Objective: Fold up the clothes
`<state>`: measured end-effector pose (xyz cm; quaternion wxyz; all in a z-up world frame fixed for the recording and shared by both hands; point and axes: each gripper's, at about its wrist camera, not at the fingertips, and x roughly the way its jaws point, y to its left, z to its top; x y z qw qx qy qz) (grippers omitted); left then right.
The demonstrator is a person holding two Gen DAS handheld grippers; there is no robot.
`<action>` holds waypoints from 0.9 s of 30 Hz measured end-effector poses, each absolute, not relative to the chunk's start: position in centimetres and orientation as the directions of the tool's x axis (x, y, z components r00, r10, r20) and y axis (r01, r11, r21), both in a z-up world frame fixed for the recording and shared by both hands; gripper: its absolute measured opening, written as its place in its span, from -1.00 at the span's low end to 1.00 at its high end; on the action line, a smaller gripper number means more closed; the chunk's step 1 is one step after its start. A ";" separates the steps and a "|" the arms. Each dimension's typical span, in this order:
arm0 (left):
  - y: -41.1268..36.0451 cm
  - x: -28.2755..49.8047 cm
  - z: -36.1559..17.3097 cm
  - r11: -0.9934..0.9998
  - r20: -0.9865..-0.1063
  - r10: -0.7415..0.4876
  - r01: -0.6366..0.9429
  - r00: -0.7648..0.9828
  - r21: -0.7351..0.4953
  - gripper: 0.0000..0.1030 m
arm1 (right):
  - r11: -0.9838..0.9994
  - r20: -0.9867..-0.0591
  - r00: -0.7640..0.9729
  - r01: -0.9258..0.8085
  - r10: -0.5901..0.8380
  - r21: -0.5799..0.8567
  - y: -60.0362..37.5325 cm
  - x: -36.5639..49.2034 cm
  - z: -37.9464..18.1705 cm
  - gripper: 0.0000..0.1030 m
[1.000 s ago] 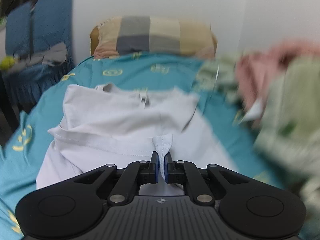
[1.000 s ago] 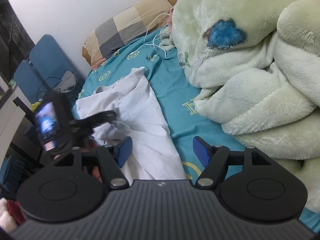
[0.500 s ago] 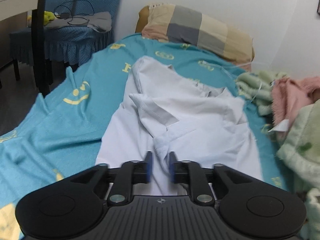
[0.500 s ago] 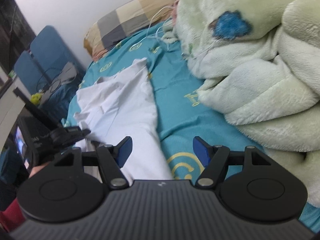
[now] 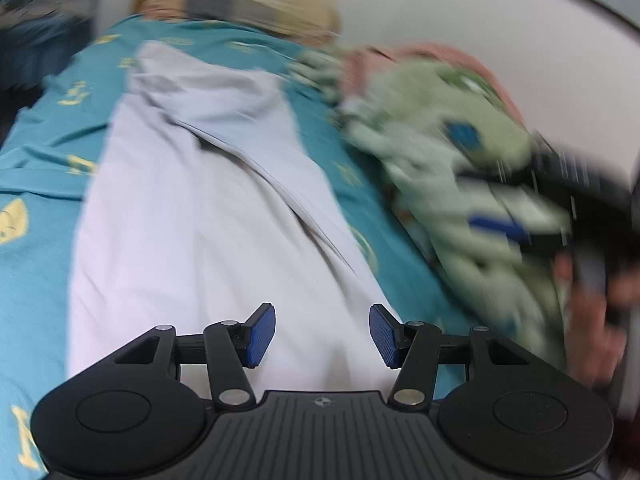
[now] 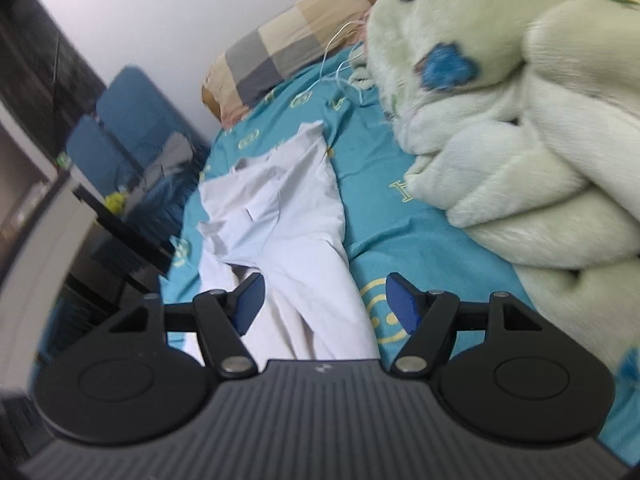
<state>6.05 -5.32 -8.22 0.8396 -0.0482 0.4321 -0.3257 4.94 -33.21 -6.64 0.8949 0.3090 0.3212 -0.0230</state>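
Observation:
A white shirt (image 5: pixel 208 208) lies lengthwise on the teal bedsheet (image 5: pixel 36 160), one side folded over along a long diagonal edge. My left gripper (image 5: pixel 322 334) hovers open over the shirt's near end, nothing between its blue pads. In the right wrist view the same shirt (image 6: pixel 288 216) lies crumpled with a sleeve folded in. My right gripper (image 6: pixel 322 304) is open above the shirt's near right edge and holds nothing. The left wrist view is motion-blurred, and the right gripper (image 5: pixel 568 204) shows there at the right, held by a hand.
A thick green plush blanket (image 6: pixel 520 128) is piled on the bed's right side. A checked pillow (image 6: pixel 288 48) lies at the head, with a white cable (image 6: pixel 340 60) near it. A blue chair (image 6: pixel 132 128) and dark furniture (image 6: pixel 120 248) stand left of the bed.
My left gripper opened and let go of the shirt fabric, then swung toward the right. The shirt now lies flatter. My right gripper stayed open and shifted left over the shirt's edge.

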 end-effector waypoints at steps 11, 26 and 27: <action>-10.6 -0.1 -8.8 0.639 -0.675 -0.641 0.742 0.365 -0.205 0.14 | 0.740 -0.560 0.805 0.254 0.195 0.623 -33.8 0.2 -7.1 0.38; -5.8 3.9 -12.8 0.845 -0.856 -0.409 0.485 0.317 -0.225 -0.90 | 0.687 -0.610 0.755 0.311 0.242 0.657 -33.9 3.1 -10.0 0.36; -5.7 4.0 -13.1 0.851 -0.864 -0.391 0.482 0.318 -0.208 -0.90 | 0.688 -0.607 0.759 0.311 0.235 0.656 -34.0 3.0 -9.9 0.36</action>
